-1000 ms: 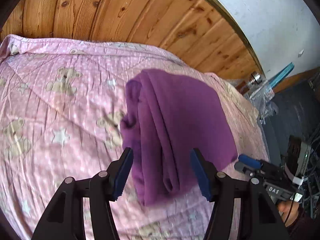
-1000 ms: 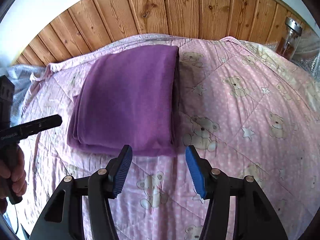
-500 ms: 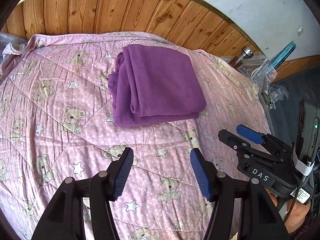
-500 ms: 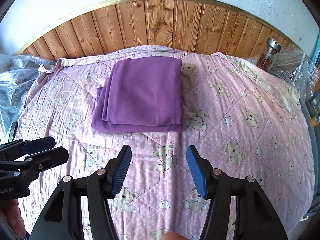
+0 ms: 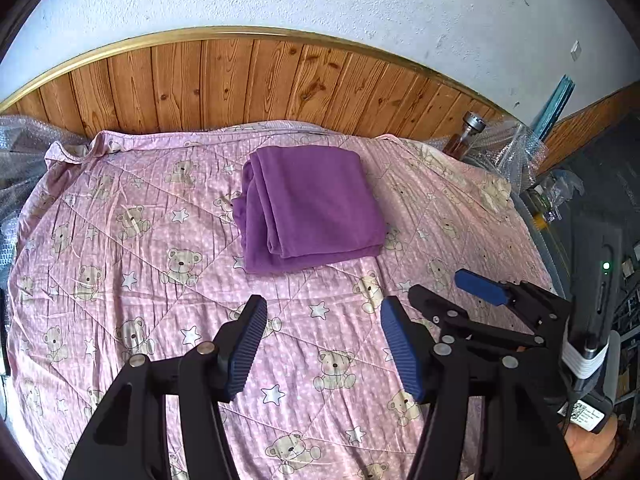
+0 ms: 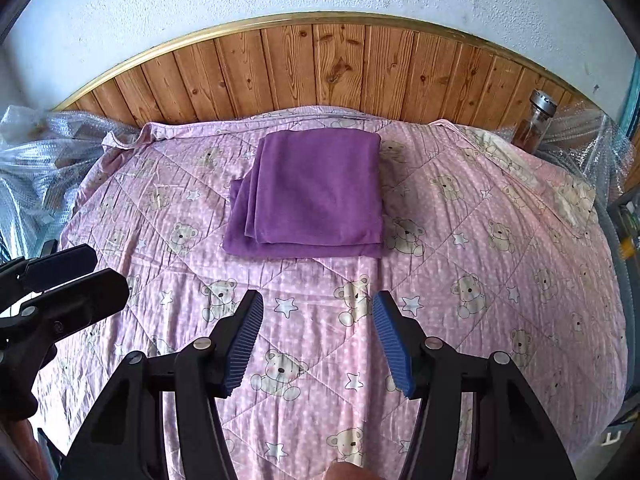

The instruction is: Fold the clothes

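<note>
Purple soft-knit folded garment (image 5: 308, 208), one only, lies in a neat layered rectangle toward twelve o'clock on the single pink quilted bear-and-star bedcover (image 5: 120, 280), near the pine-plank wall panelling (image 5: 240, 80). Two black grippers with ribbed blue pads hover level above the cover at six o'clock, well apart from the cloth: left gripper (image 5: 322, 346) and right gripper (image 6: 318, 340), each with jaws spread wide and empty
</note>
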The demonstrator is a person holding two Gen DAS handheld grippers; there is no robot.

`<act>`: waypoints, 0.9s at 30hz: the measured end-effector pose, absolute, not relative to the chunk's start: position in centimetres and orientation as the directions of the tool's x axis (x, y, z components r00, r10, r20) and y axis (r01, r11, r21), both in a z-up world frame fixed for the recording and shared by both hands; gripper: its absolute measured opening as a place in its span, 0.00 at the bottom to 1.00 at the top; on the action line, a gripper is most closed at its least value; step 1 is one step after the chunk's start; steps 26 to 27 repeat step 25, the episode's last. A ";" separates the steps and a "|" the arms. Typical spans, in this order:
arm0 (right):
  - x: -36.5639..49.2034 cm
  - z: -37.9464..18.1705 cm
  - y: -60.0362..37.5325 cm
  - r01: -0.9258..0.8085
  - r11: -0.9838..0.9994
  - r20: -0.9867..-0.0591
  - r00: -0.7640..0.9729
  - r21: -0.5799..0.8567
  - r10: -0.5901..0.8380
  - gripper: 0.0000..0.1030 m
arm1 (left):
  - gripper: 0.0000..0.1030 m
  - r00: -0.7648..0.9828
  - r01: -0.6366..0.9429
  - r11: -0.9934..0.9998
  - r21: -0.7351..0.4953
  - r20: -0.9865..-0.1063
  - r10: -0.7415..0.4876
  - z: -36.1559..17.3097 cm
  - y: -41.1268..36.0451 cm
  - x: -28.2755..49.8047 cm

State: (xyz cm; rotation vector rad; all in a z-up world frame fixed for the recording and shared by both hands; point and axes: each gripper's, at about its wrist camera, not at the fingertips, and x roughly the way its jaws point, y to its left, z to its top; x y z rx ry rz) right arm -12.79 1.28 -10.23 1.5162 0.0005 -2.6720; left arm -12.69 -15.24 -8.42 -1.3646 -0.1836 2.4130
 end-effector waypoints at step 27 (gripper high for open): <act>-11.2 -8.4 -0.6 0.081 -0.996 -0.841 -0.537 0.031 -0.070 0.63 | 0.60 -0.518 -0.236 -0.937 -0.256 -0.783 0.345 -5.4 -15.5 -10.3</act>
